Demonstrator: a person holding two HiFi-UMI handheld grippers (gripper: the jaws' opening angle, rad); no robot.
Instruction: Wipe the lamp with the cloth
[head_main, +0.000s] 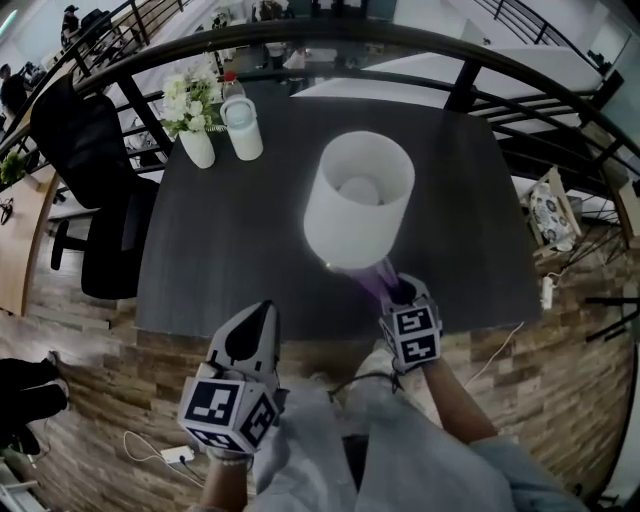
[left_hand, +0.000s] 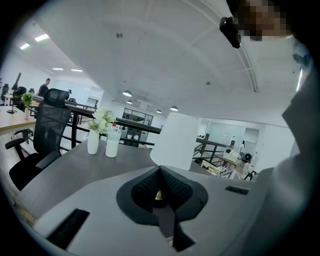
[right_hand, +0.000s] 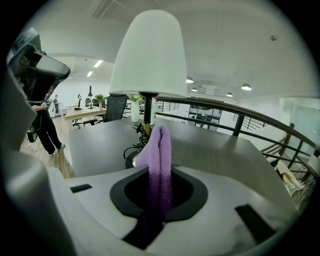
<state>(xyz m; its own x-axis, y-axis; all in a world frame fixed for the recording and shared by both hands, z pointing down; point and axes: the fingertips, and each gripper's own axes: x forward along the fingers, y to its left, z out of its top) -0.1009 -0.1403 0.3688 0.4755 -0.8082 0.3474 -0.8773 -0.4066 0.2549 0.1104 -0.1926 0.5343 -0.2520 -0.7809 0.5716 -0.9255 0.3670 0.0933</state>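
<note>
Dark grey counter (head_main: 230, 240) runs from the person's body out to a black railing (head_main: 300, 40), with open office space beyond.

Nearest, at 7 o'clock in the head view, the left hand-held gripper (head_main: 264, 318) hangs over the counter's front edge with its jaws pressed together on nothing. At 5 o'clock the right hand-held gripper (head_main: 398, 292) is clamped on a purple cloth (right_hand: 159, 150), whose folded end sticks up past the jaws towards the lamp (head_main: 358, 200).

The main risk, as I judge it, is tipping. The lamp is tall on a thin stem (right_hand: 147, 112), and nothing steadies it, since the left hand-held gripper is well apart from it. A firm sideways wipe on the shade could rock or topple it. A dark cord (right_hand: 131, 146) loops by the base just ahead of the cloth, and the cloth or a jaw could snag it and drag the lamp. Only a narrow fold of cloth is pinched, so it could also pull free under friction.

The lamp stands near the counter's middle, at 12 o'clock from the right hand-held gripper. Its shade is plain white, wider at the bottom, open on top with the bulb visible inside. I can make out no dust or marks.

At the far 11 o'clock corner stand a vase of flowers (head_main: 195, 140) and a white bottle (head_main: 243, 128), well apart from the lamp.
</note>
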